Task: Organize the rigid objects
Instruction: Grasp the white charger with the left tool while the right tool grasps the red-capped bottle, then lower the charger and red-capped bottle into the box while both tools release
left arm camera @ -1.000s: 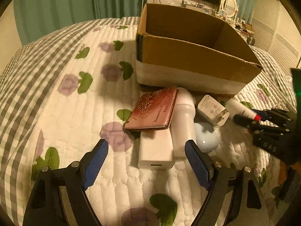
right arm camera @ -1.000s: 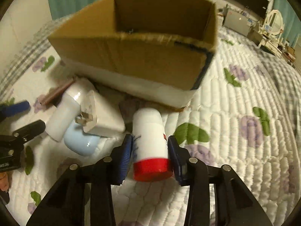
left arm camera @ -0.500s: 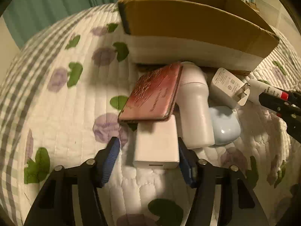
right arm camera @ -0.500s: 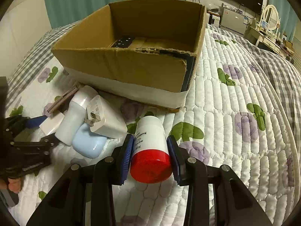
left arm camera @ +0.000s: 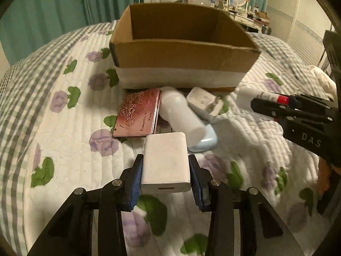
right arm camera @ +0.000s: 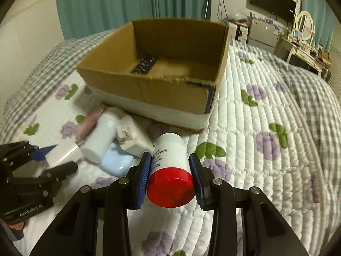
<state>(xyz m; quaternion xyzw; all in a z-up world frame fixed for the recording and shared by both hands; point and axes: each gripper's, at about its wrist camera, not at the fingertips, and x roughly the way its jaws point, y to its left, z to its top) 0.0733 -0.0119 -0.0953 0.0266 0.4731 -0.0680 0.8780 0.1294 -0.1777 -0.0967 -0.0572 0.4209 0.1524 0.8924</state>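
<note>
My left gripper (left arm camera: 165,170) is shut on a white power bank (left arm camera: 165,162) and holds it just above the quilt. My right gripper (right arm camera: 170,177) is shut on a white bottle with a red cap (right arm camera: 170,170), lifted clear of the bed; it also shows in the left wrist view (left arm camera: 264,98). An open cardboard box (left arm camera: 183,59) stands behind, with a black remote (right arm camera: 145,65) inside. In front of it lie a pink rose-patterned case (left arm camera: 137,113), a white bottle (left arm camera: 181,115), a white plug adapter (left arm camera: 202,102) and a light blue case (left arm camera: 206,143).
The objects lie on a quilted bed cover (left arm camera: 64,128) with purple flowers and a grey checked border. Teal curtains (right arm camera: 127,4) hang behind the bed. A TV (right arm camera: 272,2) and a dresser with a mirror (right arm camera: 304,27) stand at the far right.
My left gripper moved forward, closed on the white power bank and lifted it. My right gripper rose with the red-capped bottle, bringing the inside of the box into view.
</note>
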